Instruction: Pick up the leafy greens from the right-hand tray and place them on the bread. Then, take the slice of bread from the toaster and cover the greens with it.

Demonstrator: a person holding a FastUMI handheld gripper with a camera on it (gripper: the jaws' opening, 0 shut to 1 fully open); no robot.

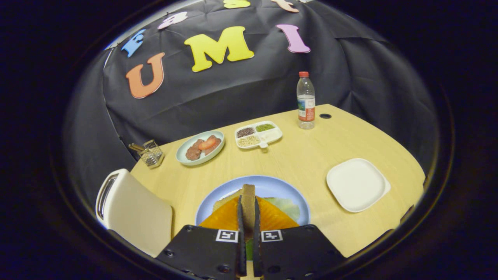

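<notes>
The gripper [248, 210] was clamped on a slice of bread [248, 194] held edge-up between its fingers, just over the blue plate [268, 184]. Under it lay the leafy greens [286, 206] on the lower bread (partly hidden). The toaster [132, 212] stood left of the fingers, the empty white tray [357, 184] to their right.
</notes>
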